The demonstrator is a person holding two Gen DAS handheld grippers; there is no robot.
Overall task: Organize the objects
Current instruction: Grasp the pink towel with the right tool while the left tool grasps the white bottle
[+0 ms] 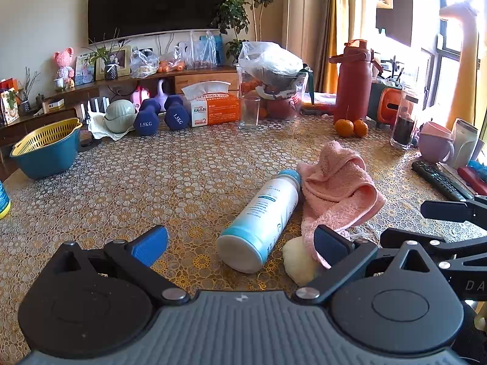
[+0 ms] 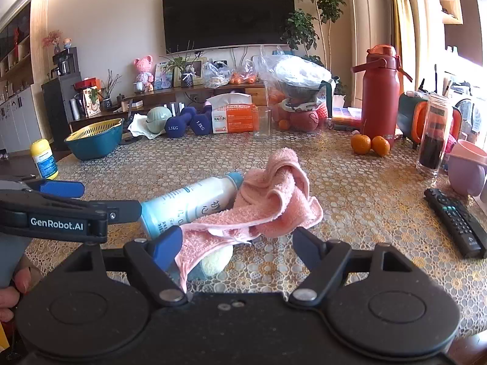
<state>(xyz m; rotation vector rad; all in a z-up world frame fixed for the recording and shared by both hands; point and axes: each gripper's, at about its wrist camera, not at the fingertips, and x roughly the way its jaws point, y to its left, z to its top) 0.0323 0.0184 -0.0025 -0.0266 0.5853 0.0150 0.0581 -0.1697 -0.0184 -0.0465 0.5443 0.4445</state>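
Note:
A white bottle [image 1: 261, 217] with a light-blue cap and base lies on its side on the patterned table [image 1: 152, 188]. Its base points at my left gripper [image 1: 240, 243], which is open, and sits in the gap between the blue pads [image 1: 149, 245] with neither pad pressing on it. A crumpled pink towel [image 2: 274, 203] lies against the bottle [image 2: 188, 203], partly covering a pale yellow ball [image 2: 216, 260]. My right gripper [image 2: 240, 248] is open around the towel's near edge and the ball. Each gripper shows in the other's view: the right gripper [image 1: 404, 222] and the left gripper [image 2: 106, 199].
A teal bowl with a yellow strainer [image 1: 45, 149] and a yellow-capped bottle [image 2: 44, 159] stand at the left. At the back are dumbbells [image 1: 161, 115], a tissue box [image 1: 213, 106], a glass [image 1: 249, 112], a red flask [image 1: 354, 82] and oranges [image 1: 351, 127]. A remote [image 2: 456, 222] and a purple cup [image 2: 465, 170] are on the right.

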